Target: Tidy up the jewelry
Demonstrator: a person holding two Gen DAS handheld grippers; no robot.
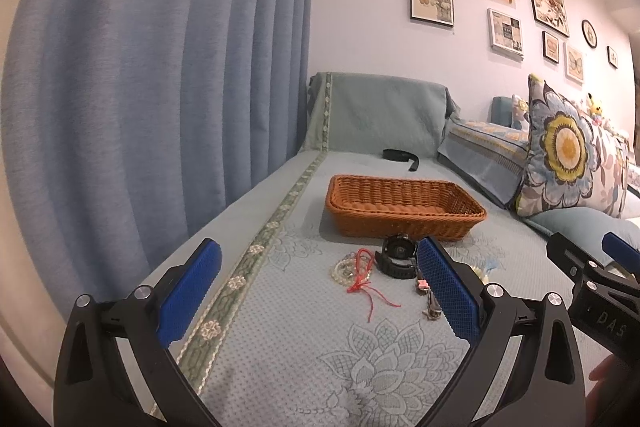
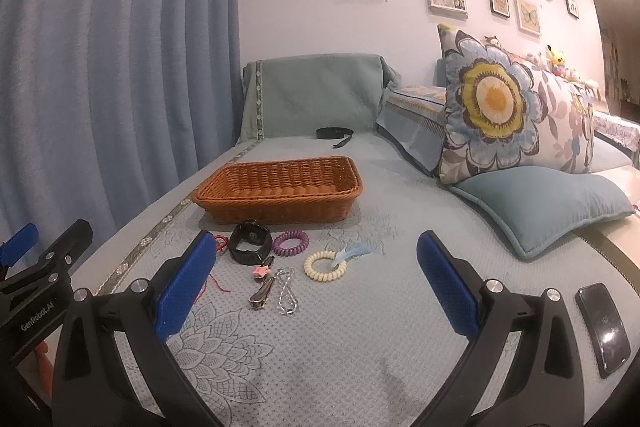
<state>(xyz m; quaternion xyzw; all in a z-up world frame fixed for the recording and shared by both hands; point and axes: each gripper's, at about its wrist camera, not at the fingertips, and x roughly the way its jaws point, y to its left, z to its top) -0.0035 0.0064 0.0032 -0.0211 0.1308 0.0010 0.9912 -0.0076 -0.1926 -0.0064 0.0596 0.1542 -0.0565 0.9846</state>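
An empty brown wicker basket (image 1: 404,205) (image 2: 280,193) sits on the sofa cover. In front of it lie a black watch (image 1: 396,257) (image 2: 250,241), a red string bracelet with pale beads (image 1: 362,273), a purple coil band (image 2: 291,243), a cream coil band (image 2: 325,265) with a light blue feather, a silver chain (image 2: 287,291) and a clip with a pink charm (image 2: 262,289). My left gripper (image 1: 318,291) is open and empty, just short of the items. My right gripper (image 2: 316,287) is open and empty, also just short of them.
A black strap (image 2: 335,134) lies behind the basket. Flowered and plain blue cushions (image 2: 540,203) stand at the right. A dark phone (image 2: 604,327) lies at the near right. A blue curtain (image 1: 160,67) hangs along the left edge.
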